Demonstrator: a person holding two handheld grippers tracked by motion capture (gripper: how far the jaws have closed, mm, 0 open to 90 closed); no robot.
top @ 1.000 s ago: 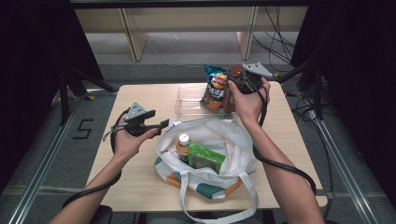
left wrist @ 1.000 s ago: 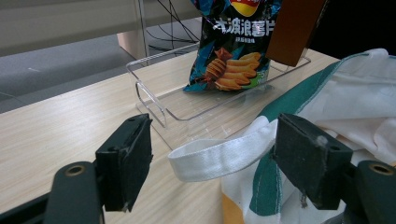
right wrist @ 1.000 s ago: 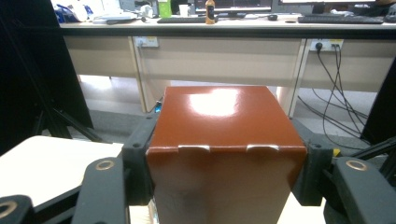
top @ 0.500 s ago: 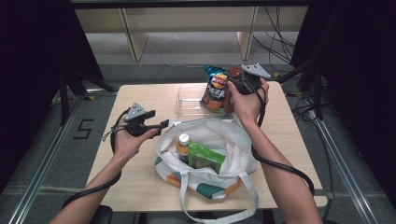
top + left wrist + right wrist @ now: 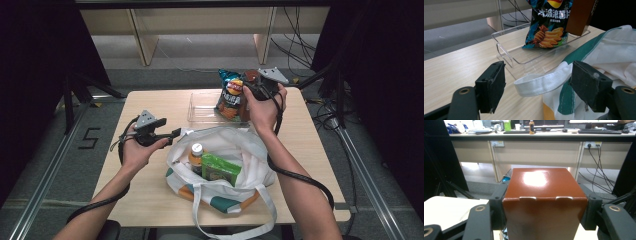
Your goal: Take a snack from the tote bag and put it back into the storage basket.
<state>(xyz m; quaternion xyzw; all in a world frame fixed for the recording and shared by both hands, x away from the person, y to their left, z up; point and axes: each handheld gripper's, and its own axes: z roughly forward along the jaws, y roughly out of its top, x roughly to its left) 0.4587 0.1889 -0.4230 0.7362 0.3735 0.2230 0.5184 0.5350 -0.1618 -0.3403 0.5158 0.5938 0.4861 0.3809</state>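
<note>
A brown box (image 5: 544, 200) sits squeezed between the pads of my right gripper (image 5: 544, 210), held up over the clear tray (image 5: 200, 111) at the table's far side; its edge shows in the left gripper view (image 5: 580, 16). A chip bag (image 5: 229, 94) stands in the tray beside it (image 5: 547, 23). My left gripper (image 5: 539, 87) stands open, its jaws either side of the white strap (image 5: 541, 81) of the tote bag (image 5: 235, 150); in the high view the left gripper (image 5: 172, 133) points at the bag's left rim. Inside the bag lie a capped bottle (image 5: 196, 154) and a green packet (image 5: 220, 169).
The wooden table (image 5: 145, 200) has bare room left of the tray and in front of the bag. Black cables trail from both grippers along the forearms. A desk with monitors and keyboards stands far beyond the table (image 5: 529, 135).
</note>
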